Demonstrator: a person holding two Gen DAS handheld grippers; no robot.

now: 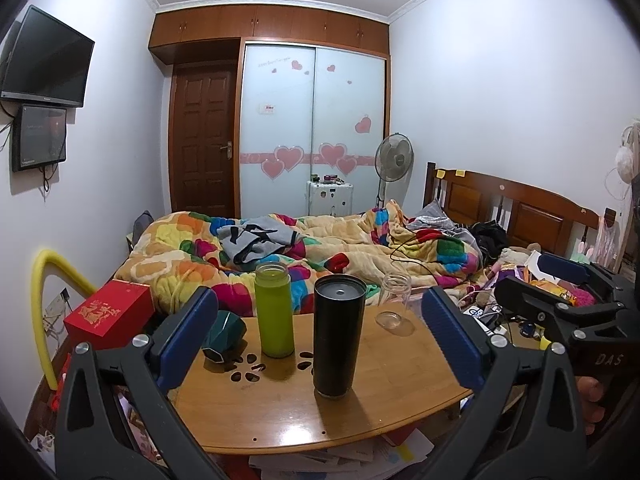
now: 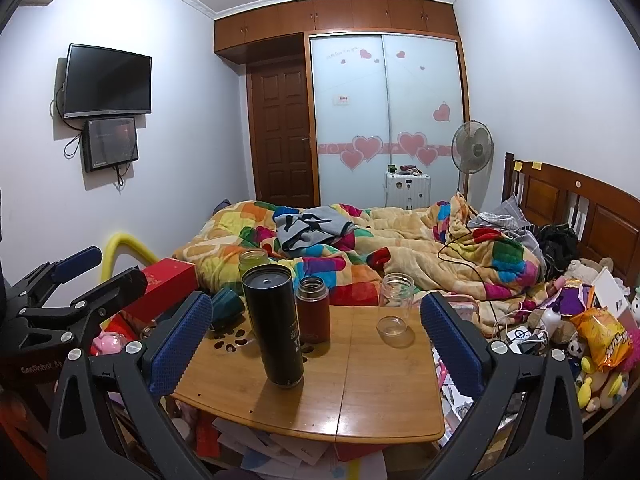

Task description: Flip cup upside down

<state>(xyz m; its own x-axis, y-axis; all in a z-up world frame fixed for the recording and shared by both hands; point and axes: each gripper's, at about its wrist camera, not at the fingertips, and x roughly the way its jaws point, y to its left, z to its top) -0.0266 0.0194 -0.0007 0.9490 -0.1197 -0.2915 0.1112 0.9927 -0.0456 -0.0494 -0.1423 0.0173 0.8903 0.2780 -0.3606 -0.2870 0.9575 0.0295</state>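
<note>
A tall black tumbler (image 1: 339, 336) (image 2: 274, 326) stands upright with its lid on, near the middle of a small bamboo table (image 1: 400, 392) (image 2: 384, 392). A clear glass cup (image 1: 394, 300) (image 2: 395, 310) stands upright at the table's far right. My left gripper (image 1: 320, 336) is open and empty, its blue pads on either side of the tumbler but nearer the camera. My right gripper (image 2: 316, 340) is open and empty too, above the table's front half. Each gripper shows at the edge of the other's view.
A green bottle (image 1: 274, 310) (image 2: 253, 260), a brown bottle (image 2: 313, 309) and a dark green faceted cup lying on its side (image 1: 224, 334) (image 2: 226, 308) share the table. A red box (image 1: 108, 312) stands left. A bed with a colourful quilt (image 1: 320, 248) lies behind. Papers lie below.
</note>
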